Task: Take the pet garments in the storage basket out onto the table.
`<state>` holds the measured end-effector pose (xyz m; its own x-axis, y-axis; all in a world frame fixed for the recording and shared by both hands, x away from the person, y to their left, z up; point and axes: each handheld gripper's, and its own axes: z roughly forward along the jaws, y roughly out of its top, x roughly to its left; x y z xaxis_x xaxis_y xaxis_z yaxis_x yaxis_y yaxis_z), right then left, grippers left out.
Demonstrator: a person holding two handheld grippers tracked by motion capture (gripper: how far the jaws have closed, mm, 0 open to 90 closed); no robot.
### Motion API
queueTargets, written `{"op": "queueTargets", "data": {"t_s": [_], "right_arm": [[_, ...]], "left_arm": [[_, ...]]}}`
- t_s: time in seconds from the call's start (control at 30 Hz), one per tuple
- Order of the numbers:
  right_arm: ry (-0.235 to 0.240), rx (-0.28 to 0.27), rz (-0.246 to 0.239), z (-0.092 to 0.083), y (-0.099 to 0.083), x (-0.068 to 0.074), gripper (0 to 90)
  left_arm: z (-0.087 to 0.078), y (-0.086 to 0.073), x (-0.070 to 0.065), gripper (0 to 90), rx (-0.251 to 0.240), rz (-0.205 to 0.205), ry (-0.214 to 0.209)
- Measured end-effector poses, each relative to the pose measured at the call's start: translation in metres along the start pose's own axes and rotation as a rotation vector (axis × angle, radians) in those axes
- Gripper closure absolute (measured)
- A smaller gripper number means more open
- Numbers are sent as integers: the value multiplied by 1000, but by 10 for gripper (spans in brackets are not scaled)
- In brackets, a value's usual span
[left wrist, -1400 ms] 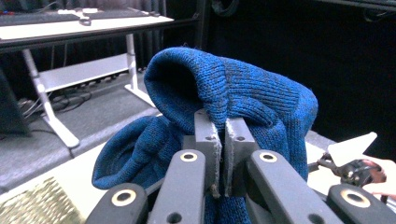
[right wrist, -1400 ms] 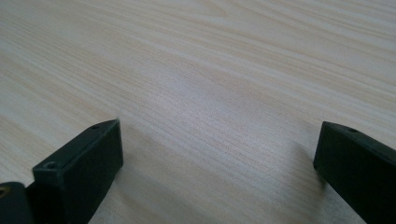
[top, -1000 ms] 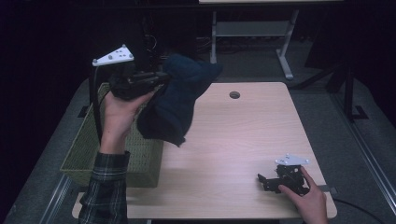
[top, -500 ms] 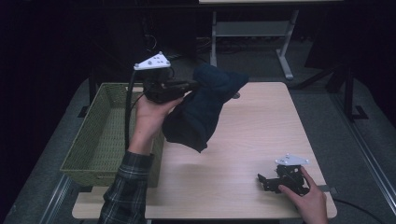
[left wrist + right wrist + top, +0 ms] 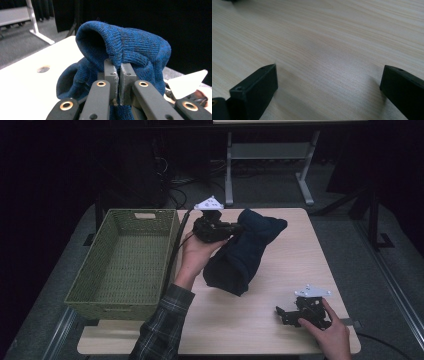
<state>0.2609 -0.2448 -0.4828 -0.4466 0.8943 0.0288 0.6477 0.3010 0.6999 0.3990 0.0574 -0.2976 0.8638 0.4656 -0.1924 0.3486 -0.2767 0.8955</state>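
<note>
The left gripper (image 5: 118, 82) has its two jaws pinched almost together on a fold of the ribbed hem of a dark blue knitted garment (image 5: 130, 50), the wool bunching up over the pad tips and spilling down behind them. In the high view the left gripper (image 5: 235, 228) sits near the table's centre, toward 12 o'clock, with the blue garment (image 5: 240, 257) hanging from it toward 5 o'clock, its lower end resting on the wooden table (image 5: 280, 285). The knit looks soft, limp and light; it will likely sag and swing under its own weight, stretch where it is pinched, and fold wherever it touches down. It is not fragile or slippery, and the thicker ribbed edge seems the surest place to grip, since a single loose layer could pull thin. The right gripper (image 5: 329, 92) lies low on the table with its jaws spread wide and nothing between them; in the high view the right gripper (image 5: 292, 312) rests at about 5 o'clock, well apart from the garment. A green woven basket (image 5: 125, 255) stands at 9 o'clock, just beside the left hand (image 5: 197, 257), with nothing in the visible part of its bed.
</note>
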Motion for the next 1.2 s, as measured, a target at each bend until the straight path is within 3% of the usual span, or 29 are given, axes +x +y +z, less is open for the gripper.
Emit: {"op": "queueTargets", "data": {"t_s": [0.33, 0.5, 0.73, 1.0, 1.2], "right_arm": [[1, 0, 2, 0, 0, 0, 10], [1, 0, 1, 0, 0, 0, 10], [1, 0, 0, 0, 0, 0, 10], [1, 0, 0, 0, 0, 0, 10], [1, 1, 2, 0, 0, 0, 10]], "left_arm": [[45, -27, 13, 852, 66, -34, -29], [57, -35, 14, 747, 87, -19, -22], [55, -37, 13, 498, 87, -8, -17], [45, -43, 10, 326, 86, 0, 0], [37, -52, 4, 200, 112, 37, 29]]}}
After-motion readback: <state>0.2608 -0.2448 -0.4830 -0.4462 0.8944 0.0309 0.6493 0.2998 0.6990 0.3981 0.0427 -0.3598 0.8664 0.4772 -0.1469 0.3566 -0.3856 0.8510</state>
